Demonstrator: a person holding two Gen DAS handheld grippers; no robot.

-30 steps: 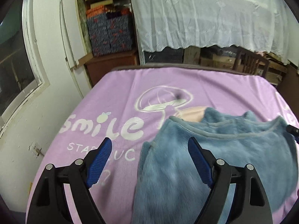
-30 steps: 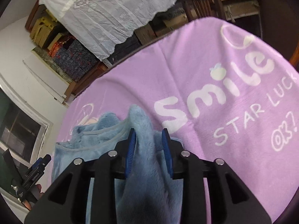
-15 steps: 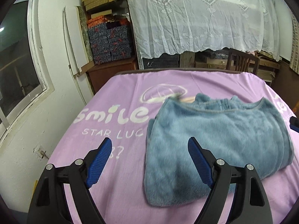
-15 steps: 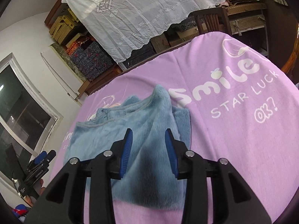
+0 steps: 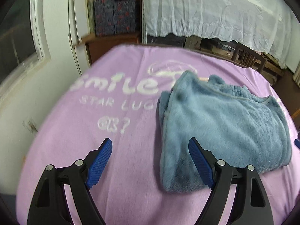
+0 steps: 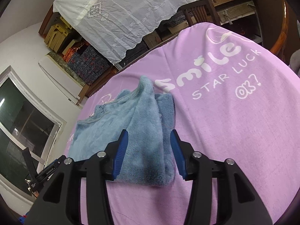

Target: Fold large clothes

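A fluffy blue garment (image 5: 221,127) lies folded flat on the purple blanket (image 5: 93,131) printed with white "smile" lettering. My left gripper (image 5: 150,150) hangs open above the blanket, its right pad over the garment's near left corner, nothing between its pads. In the right wrist view the same garment (image 6: 131,127) lies under my right gripper (image 6: 148,144). Its jaws are opening and stand above the garment's near right edge; the blue pads do not press on the cloth.
A white lace cloth (image 5: 215,13) covers furniture behind the blanket, with a wooden chair (image 5: 247,58) beside it. Patterned storage boxes (image 5: 114,15) stand at the back left, a window (image 6: 24,116) on the left wall. The wooden table rim (image 6: 281,37) shows at far right.
The right gripper let go of the raised fold and drew back with its jaws widening; the garment now lies flat. The left gripper drew back, so more blanket shows.
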